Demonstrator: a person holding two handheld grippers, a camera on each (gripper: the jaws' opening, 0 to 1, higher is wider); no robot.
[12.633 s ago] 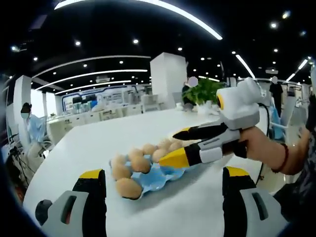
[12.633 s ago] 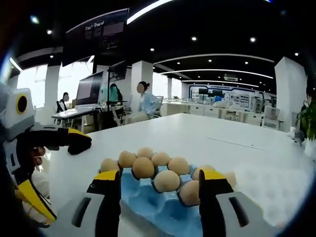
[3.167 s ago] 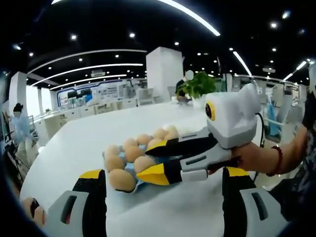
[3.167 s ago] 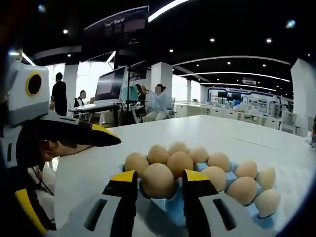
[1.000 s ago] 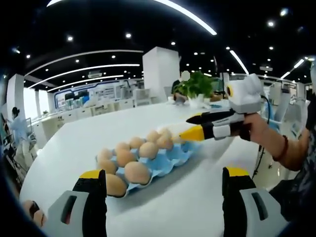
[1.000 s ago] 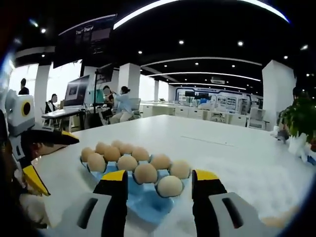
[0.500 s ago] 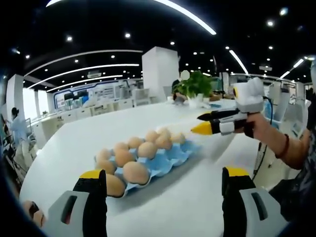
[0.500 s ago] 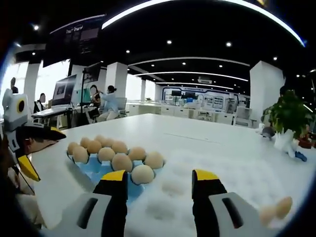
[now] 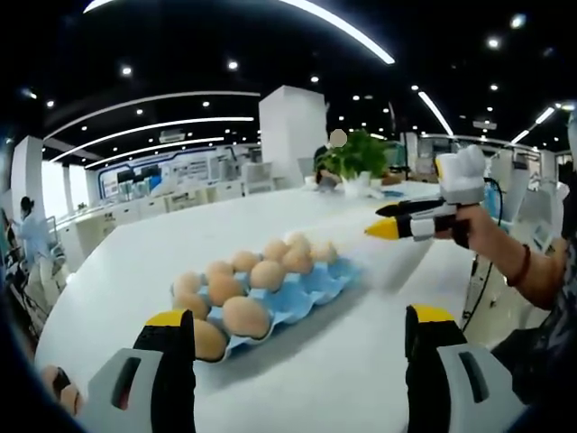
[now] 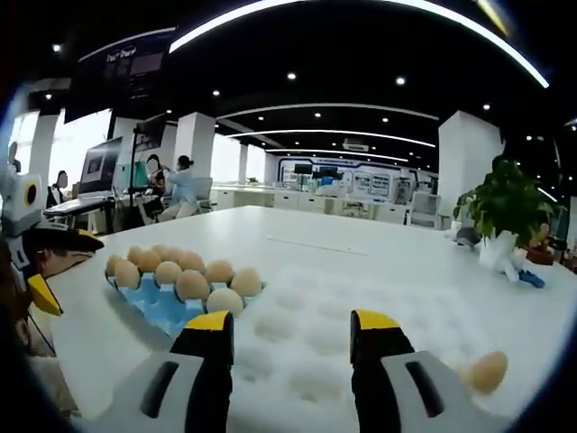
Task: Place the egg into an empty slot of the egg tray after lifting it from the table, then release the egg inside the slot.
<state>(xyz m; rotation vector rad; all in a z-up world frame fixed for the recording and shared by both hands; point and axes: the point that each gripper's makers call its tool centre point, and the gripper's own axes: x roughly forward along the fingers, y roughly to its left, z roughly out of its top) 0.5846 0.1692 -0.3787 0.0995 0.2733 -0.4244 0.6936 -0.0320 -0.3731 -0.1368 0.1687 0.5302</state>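
Grippers both wide open, holding nothing: left gripper (image 9: pixel 300 329), right gripper (image 10: pixel 293 336). Blue moulded egg tray (image 10: pixel 162 305) holds brown eggs; loose brown egg (image 10: pixel 488 370) on white table (image 10: pixel 361 271).

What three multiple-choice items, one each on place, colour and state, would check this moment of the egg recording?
1. Where does the loose egg lie?
A. on the table, apart from the tray
B. in a tray slot
C. between the right gripper's jaws

2. What colour is the egg tray?
A. grey
B. blue
C. green

3. How does the right gripper stand?
A. shut on an egg
B. shut, empty
C. open, empty

Answers: 1 A, it rests on bare table far from the tray; 2 B, blue shows between the eggs; 3 C, its jaws stand apart with nothing between.
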